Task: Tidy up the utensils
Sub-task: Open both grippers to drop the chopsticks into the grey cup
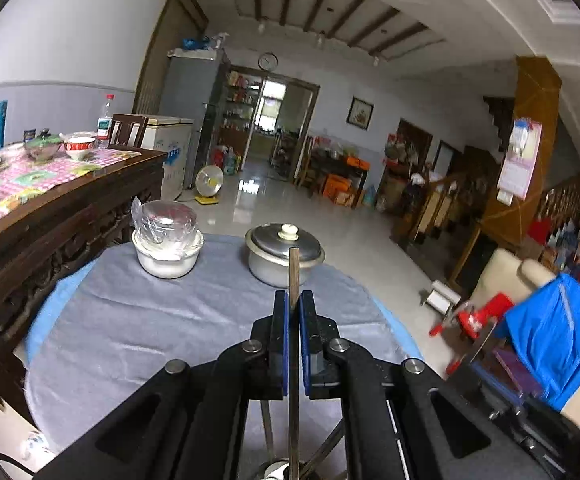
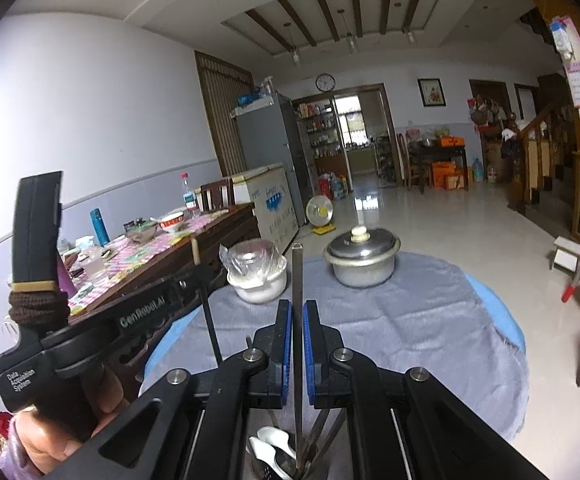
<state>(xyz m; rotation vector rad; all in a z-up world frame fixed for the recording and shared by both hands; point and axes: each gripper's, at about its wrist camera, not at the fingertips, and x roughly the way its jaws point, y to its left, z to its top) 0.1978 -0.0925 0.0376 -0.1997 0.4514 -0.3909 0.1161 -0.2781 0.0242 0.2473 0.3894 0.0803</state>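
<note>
Both claws are clamped tight on a chopstick each: left claw (image 1: 293, 308) pinches a brown chopstick (image 1: 294, 272), right claw (image 2: 297, 316) a grey chopstick (image 2: 297, 280), both upright just this side of the lidded pot (image 2: 361, 258) on the table (image 2: 409, 320).

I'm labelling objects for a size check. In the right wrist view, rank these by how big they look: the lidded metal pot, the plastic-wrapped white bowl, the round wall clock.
1. Lidded metal pot
2. Plastic-wrapped white bowl, only slightly smaller, so nearly tied
3. Round wall clock, smallest, though it hangs far off, so real size is unsure
</note>
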